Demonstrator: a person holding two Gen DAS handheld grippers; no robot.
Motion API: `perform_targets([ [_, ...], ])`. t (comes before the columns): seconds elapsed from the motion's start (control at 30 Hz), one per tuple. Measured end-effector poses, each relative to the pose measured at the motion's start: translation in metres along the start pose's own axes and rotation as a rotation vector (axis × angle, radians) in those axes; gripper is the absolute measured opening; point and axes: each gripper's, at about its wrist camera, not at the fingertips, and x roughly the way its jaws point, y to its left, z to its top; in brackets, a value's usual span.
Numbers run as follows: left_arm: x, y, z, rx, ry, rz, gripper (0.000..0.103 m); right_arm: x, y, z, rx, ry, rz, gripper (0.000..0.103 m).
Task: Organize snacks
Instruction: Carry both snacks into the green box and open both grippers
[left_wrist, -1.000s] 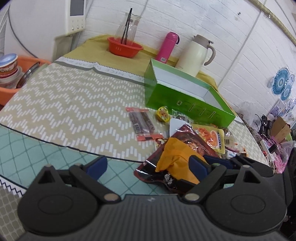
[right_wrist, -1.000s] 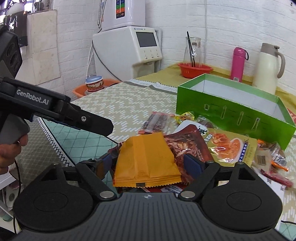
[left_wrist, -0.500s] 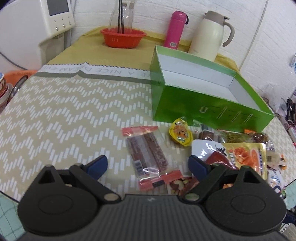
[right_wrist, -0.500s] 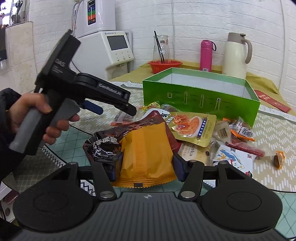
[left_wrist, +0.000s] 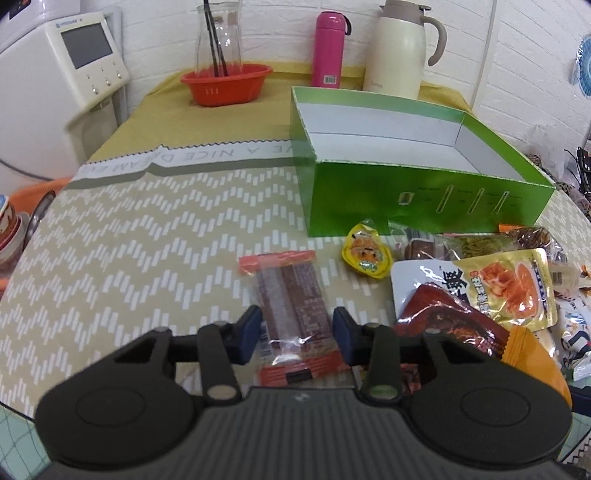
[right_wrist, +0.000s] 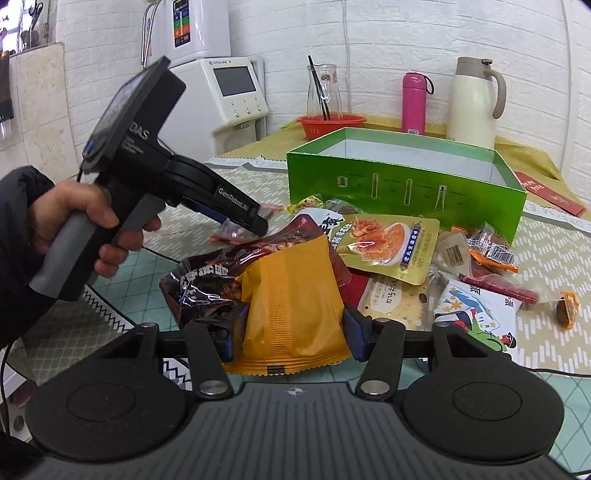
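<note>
An open green box (left_wrist: 424, 192) stands on the table, also in the right wrist view (right_wrist: 402, 184). Loose snack packets lie in a pile in front of it. My left gripper (left_wrist: 297, 332) has its jaws closed in on both sides of a clear packet of dark red strips (left_wrist: 291, 295) that lies on the cloth. My right gripper (right_wrist: 291, 328) is shut on an orange packet (right_wrist: 295, 295), which rests over a dark brown packet (right_wrist: 210, 280). The left gripper's body (right_wrist: 162, 173) shows in the right wrist view, held by a hand.
A yellow packet (right_wrist: 388, 240), a small yellow round snack (left_wrist: 365, 253) and several small packets lie near the box. An orange bowl (left_wrist: 227, 83) with a glass jug, a pink bottle (left_wrist: 328, 53) and a cream thermos (left_wrist: 399, 48) stand at the back. A white appliance (left_wrist: 55, 66) is at left.
My left gripper has moved forward over the table to the red-strip packet and its jaws have narrowed around it. My right gripper has closed on the orange packet.
</note>
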Motion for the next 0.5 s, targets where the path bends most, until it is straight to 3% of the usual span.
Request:
perform_targets([
  [0.23,-0.046,0.003,0.003,-0.027,-0.078,-0.084,0.034,-0.03,-0.003,0.021,-0.034,-0.105,-0.037,0.082],
  [0.37,-0.074,-0.001,0.023,-0.058,-0.159,-0.178,0.034,-0.034,-0.015,0.043,-0.049,-0.168,-0.079,0.082],
  [0.5,-0.093,-0.019,0.053,-0.034,-0.254,-0.223,0.034,-0.024,-0.037,0.069,-0.042,-0.214,-0.123,0.083],
])
